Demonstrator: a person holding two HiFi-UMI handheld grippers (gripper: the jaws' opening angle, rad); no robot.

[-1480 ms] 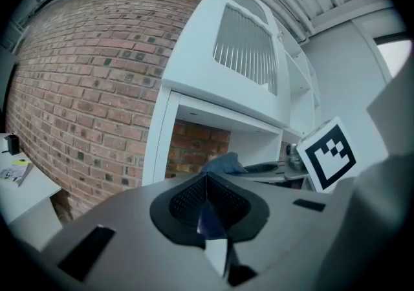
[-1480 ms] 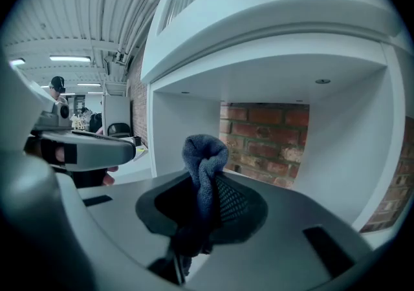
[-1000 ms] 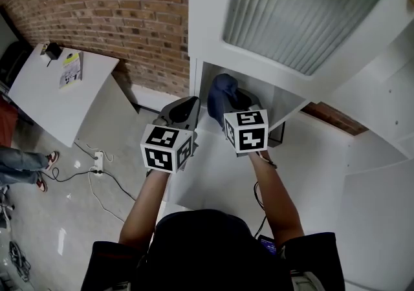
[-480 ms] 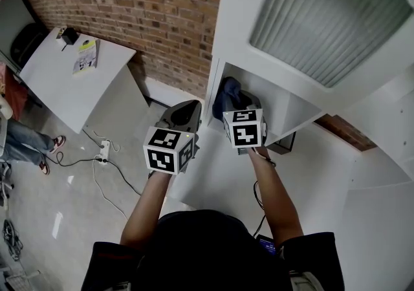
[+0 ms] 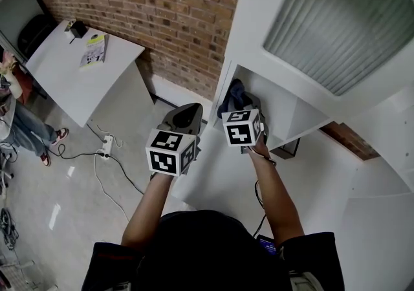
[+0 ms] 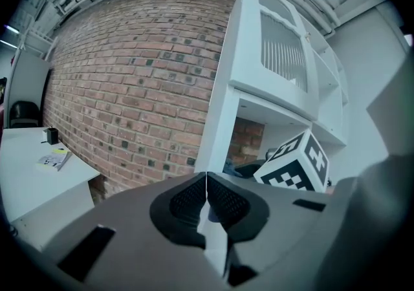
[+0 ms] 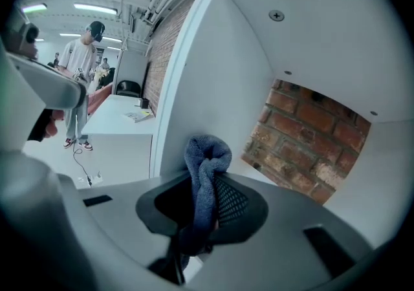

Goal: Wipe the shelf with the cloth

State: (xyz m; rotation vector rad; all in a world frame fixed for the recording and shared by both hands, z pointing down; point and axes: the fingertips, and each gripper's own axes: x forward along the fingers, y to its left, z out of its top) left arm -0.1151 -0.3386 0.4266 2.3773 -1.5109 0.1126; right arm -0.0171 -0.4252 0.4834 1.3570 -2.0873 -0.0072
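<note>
The white shelf unit (image 5: 255, 18) stands at about one o'clock from the person, with its open compartment (image 5: 279, 105) facing them and bare brick showing through its back. The brick wall (image 5: 162, 11) runs across from eleven to twelve o'clock, and a white table (image 5: 65, 76) sits out at ten o'clock.

The right gripper (image 7: 202, 202) reaches into the mouth of that compartment, its jaws pinched on the cloth (image 7: 207, 154). The left gripper (image 6: 206, 196) hangs outside the unit at about eleven o'clock, jaws pressed together on nothing.

The cloth is a blue-grey towelling piece, bunched into a roll that rises ahead of the right jaws while a tail droops below them. It looks light, soft and limp, and it should fold to the boards rather than scrape. It seems unlikely to slip from the ribbed pads. I'd judge the mid-bunch hold sound, since it leaves a padded wad forward to meet the shelf.
</note>
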